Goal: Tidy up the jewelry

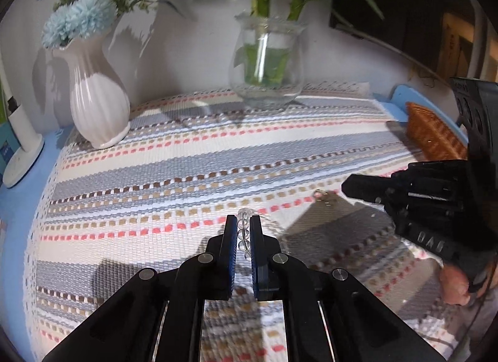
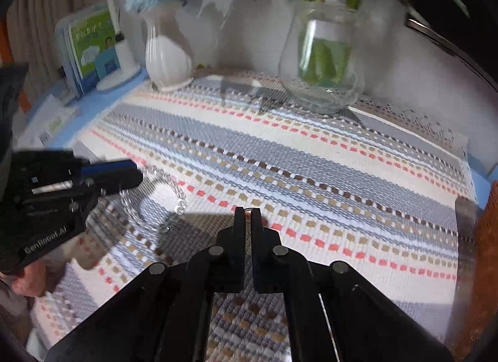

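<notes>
My left gripper (image 1: 243,222) is shut on a clear bead bracelet (image 1: 243,232), whose beads show between the blue pads. In the right wrist view the bracelet (image 2: 174,187) hangs in a loop from the left gripper (image 2: 137,173) just above the striped mat. My right gripper (image 2: 247,213) is nearly shut on something small and thin at its tips (image 2: 248,209). In the left wrist view the right gripper (image 1: 344,187) holds a small ring with a fine chain (image 1: 320,195) hanging over the mat.
A striped woven mat (image 1: 186,156) covers the blue table. A white ribbed vase (image 1: 98,103) and a glass vase (image 1: 266,63) stand at the back. A brown wicker basket (image 1: 432,134) sits at the right edge. A lamp base (image 1: 21,156) and books (image 2: 90,47) stand left.
</notes>
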Tool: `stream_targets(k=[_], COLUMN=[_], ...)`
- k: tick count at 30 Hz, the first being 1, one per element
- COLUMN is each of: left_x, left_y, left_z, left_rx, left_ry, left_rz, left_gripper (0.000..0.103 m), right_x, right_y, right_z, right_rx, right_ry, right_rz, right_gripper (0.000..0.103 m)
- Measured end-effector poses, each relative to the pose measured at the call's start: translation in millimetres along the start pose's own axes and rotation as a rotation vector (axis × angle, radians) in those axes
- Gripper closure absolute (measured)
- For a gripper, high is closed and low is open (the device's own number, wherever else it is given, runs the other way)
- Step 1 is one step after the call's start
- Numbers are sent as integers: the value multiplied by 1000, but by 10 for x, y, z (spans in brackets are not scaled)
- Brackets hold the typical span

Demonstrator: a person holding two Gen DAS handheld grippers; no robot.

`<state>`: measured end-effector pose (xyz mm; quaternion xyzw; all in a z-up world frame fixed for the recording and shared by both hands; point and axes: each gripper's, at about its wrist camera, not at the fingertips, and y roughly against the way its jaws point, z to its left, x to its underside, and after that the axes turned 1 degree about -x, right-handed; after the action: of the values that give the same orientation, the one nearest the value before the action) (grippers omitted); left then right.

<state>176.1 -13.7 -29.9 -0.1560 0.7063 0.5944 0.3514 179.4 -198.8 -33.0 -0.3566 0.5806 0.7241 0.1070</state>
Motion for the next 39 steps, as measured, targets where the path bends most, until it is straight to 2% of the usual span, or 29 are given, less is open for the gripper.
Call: stream_targets(k=[4,8,10,12,17,18,20,21,22,27,29,30,31,34,39], left_x=[-28,-46,-24,2,78,88,112,126,134,172,177,171,168,153,107], left_y=[117,189,164,110,7,6,-1,-14,-23,-76,-87,-90,-87,-81,22], left_z=[-85,-132,-138,-118,-3,22,89,117,124,79,56,56,58,86,52], left_rx=[10,26,19,8,23,26,38,45,50,65,61,61,63,82,121], left_ry=[-9,-9,-8,-6,9,11,21,27,30,23,18,19,22,39,40], left_rz=[-17,-31,-29,-19,5,5,7,13,18,29,32,33,33,38,21], left_gripper=[96,96,96,96,96,96,96,96,96,96,96,96,96,96,96], right_x=[3,30,27,37,59,56,54,55,60,50,24,13,4,33,4], right_y=[282,458,392,264,-105,-158,-218,-234,-234,-288,-318,-322,-330,-320,-111], right_z=[-228,-388,-362,-310,-71,-47,-22,-15,-12,20,66,88,108,175,161], right_rx=[-66,-66,-56,-78,-48,-45,-27,-8,3,24,48,50,53,103,75], right_ry=[-99,-141,-127,-115,-16,-6,16,29,35,66,95,107,112,143,108], right_rz=[-40,-53,-11,40,128,138,145,142,134,132,127,125,126,115,68], right_gripper=[100,99,94,94,91,88,72,60,59,59,66,89,92,92,92])
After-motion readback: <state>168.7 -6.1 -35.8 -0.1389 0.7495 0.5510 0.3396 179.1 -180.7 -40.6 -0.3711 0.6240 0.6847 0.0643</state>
